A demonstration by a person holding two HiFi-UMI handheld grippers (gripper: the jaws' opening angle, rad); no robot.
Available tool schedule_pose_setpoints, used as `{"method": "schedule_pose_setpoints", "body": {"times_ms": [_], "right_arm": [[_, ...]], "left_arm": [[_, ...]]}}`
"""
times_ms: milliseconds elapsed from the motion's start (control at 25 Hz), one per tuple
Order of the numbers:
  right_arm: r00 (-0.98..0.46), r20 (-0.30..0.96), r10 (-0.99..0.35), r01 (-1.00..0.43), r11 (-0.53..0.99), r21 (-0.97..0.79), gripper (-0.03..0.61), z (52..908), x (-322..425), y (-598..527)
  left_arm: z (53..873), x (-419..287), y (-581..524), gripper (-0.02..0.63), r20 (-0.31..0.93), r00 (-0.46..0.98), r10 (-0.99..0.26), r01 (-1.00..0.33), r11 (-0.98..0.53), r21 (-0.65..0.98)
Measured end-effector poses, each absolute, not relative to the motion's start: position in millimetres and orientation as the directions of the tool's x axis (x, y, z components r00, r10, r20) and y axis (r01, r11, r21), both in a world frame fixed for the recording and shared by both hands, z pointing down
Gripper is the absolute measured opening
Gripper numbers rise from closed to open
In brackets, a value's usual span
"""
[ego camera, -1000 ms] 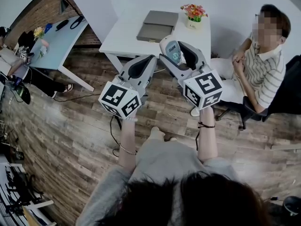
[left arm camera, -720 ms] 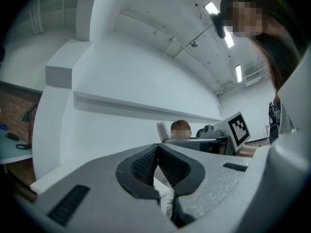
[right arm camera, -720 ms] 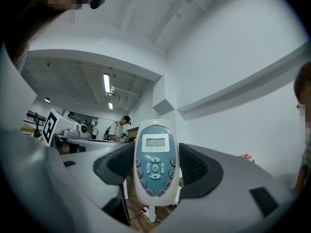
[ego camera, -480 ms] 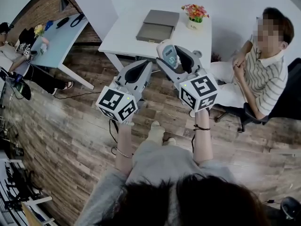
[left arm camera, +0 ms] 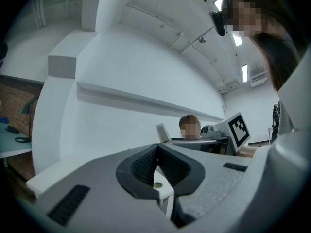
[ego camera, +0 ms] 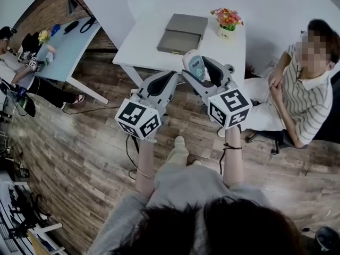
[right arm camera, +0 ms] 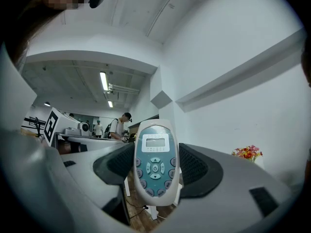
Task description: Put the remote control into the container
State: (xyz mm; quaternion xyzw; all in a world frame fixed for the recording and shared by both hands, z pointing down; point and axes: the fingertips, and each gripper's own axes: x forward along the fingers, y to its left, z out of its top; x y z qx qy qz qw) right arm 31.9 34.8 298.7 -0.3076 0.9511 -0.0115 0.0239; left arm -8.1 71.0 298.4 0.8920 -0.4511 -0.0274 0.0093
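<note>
My right gripper (ego camera: 202, 69) is shut on a white remote control (ego camera: 195, 66) with a teal button face and a small screen. It holds the remote upright in the air just in front of the white table (ego camera: 139, 42). In the right gripper view the remote (right arm camera: 154, 161) stands between both dark pads (right arm camera: 194, 171). My left gripper (ego camera: 159, 83) hovers beside it on the left, shut with nothing in it; its pads (left arm camera: 143, 166) meet. The grey container (ego camera: 181, 33), an open box with its lid laid back, sits on the table beyond both grippers.
A pot of flowers (ego camera: 228, 21) stands at the table's right back corner. A person in a striped shirt (ego camera: 304, 92) sits on a chair at the right. A light blue table (ego camera: 66, 44) with small items stands at the left, over wooden floor.
Both grippers keep nearly the same pose, the remote still held. The white table and container have slid slightly lower and to the right in the head view.
</note>
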Motion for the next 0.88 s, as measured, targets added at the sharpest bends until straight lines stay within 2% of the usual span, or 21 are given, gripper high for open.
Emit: {"method": "schedule_pose_setpoints", "body": {"times_ms": [880], "right_arm": [[-0.73, 0.0, -0.683, -0.683, 0.73, -0.012, 0.285, 298.2, -9.4, -91.5]], "left_arm": [[300.8, -62.4, -59.3, 0.003, -0.05, 0.698, -0.714, -0.711, -0.7, 0.061]]}}
